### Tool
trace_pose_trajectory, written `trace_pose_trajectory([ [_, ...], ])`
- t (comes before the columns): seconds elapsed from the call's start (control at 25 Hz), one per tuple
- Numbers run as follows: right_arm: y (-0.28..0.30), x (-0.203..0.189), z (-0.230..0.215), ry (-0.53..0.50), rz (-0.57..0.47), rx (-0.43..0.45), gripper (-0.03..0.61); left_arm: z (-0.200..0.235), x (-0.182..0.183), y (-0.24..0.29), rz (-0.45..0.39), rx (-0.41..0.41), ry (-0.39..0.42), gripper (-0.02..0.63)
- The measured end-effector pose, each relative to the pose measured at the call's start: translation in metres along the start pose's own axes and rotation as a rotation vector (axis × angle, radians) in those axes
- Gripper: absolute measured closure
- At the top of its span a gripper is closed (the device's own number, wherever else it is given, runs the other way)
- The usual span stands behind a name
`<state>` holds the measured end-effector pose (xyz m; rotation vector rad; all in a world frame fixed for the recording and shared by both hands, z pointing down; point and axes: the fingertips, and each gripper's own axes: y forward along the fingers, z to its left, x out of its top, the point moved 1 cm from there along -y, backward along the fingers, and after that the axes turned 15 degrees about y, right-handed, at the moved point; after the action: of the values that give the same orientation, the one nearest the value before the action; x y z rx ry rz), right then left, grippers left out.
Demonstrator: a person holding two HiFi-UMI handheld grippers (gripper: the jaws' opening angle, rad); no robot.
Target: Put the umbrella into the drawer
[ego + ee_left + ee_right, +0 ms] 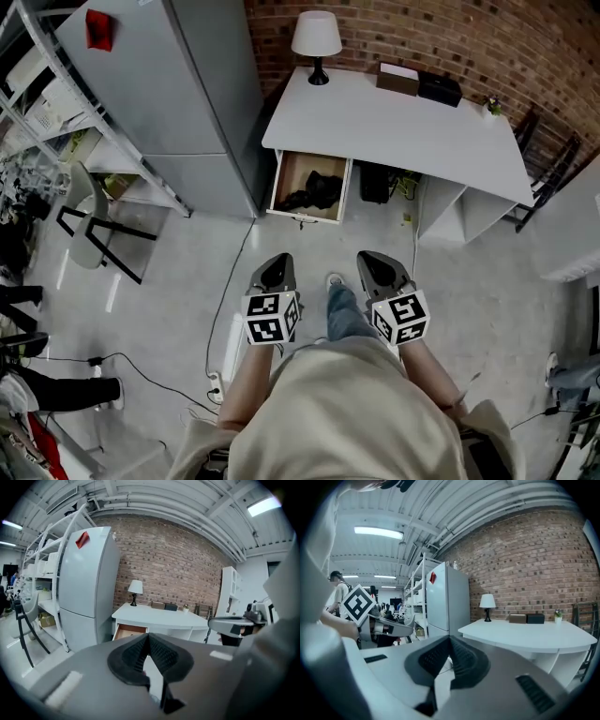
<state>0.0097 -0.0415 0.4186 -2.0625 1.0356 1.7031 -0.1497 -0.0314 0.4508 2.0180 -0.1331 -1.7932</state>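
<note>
Left gripper (148, 637): the ribbed fingers (135, 654) are pressed together at the tips, with nothing between them. Right gripper (450, 639): its fingers (462, 657) are likewise pressed together and carry nothing.

In the head view both tools are held side by side over the floor (187, 281) in front of the desk (394, 127). The left gripper (273, 271) and right gripper (379, 267) both point toward the desk. Each is well apart from the desk, and neither touches anything.

The drawer (305, 217) stands pulled out from under the desk's left end. Its interior is wood-coloured and its front edge pale. In the left gripper view the same drawer (130, 631) shows open below the desk top.

The umbrella (314, 192) lies inside the drawer, toward the side nearer the desk's middle. It is black, collapsed into a loose, crumpled bundle with uneven folds. One end reaches toward the drawer's left front corner. From this height it appears to rest wholly within the drawer walls, though its handle cannot be made out.

On the desk top, a white-shaded lamp (317, 39) stands at the back left corner. A brown box (397, 78) and a black box (439, 88) sit side by side along the desk's back edge.
</note>
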Motion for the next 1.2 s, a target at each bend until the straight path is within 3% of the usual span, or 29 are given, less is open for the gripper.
trace_pose_trajectory([
  [0.36, -0.008, -0.003, 0.017, -0.025, -0.002, 0.028, 0.577, 0.002, 0.003, -0.03, -0.058, 0.007, -0.062, 0.601],
  [1.2, -0.003, 0.011, 0.011, -0.037, -0.015, 0.034, 0.577, -0.009, 0.01, -0.016, -0.058, -0.049, -0.06, 0.601],
])
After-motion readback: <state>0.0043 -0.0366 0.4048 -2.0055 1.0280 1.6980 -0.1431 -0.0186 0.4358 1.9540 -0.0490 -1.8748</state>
